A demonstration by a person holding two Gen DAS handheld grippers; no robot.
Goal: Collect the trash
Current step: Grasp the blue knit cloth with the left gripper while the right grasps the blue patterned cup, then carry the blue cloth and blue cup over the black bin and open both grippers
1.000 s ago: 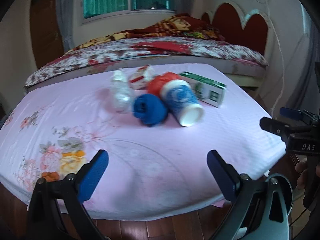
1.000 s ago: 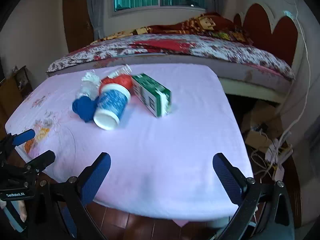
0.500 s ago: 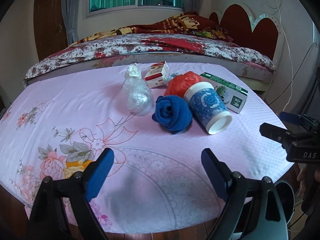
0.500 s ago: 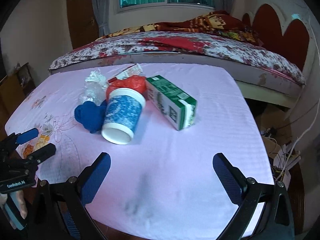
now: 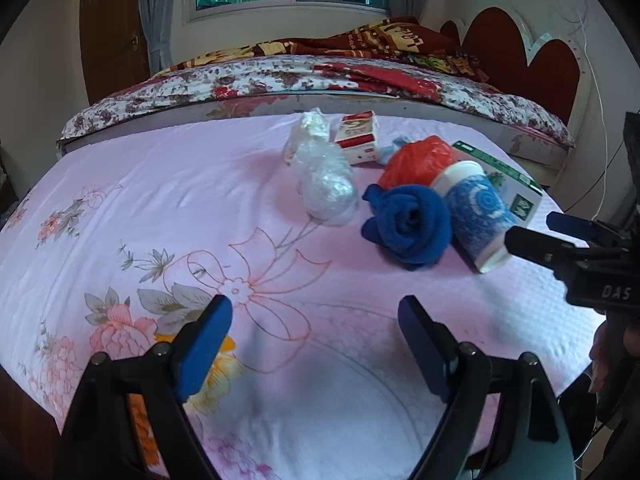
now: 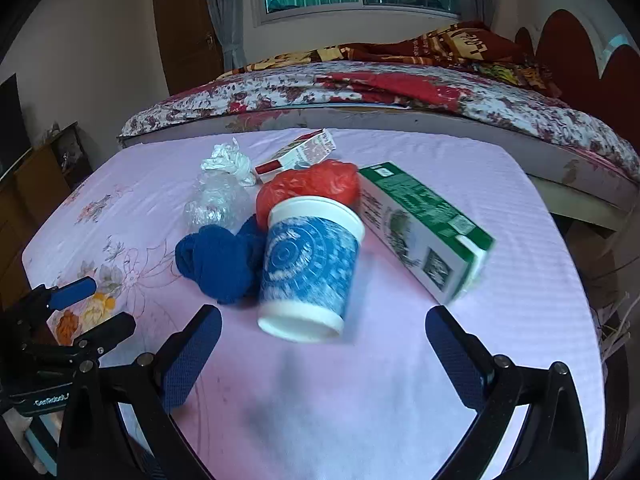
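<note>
A pile of trash lies on the pink flowered tablecloth (image 5: 160, 208). A blue-patterned paper cup (image 6: 310, 268) lies on its side, mouth toward me. Beside it are a rolled blue cloth (image 5: 408, 226), a red plastic bag (image 5: 418, 160), a green and white carton (image 6: 424, 228), crumpled clear plastic (image 5: 326, 180) and a small red and white carton (image 5: 358, 138). My left gripper (image 5: 316, 316) hovers over the cloth short of the pile, its jaws closing with nothing between them. My right gripper (image 6: 322, 314) stands open just before the cup's mouth.
A bed with a flowered cover (image 5: 280, 76) runs behind the table, with a red headboard (image 5: 532, 56) at the right. The table's right edge drops to cables and clutter (image 6: 612, 312). A dark cabinet (image 6: 36, 176) stands at the left.
Both grippers have moved forward over the table, and the trash pile now looms larger and nearer. The left jaws have narrowed a little. Nothing on the table has shifted.
</note>
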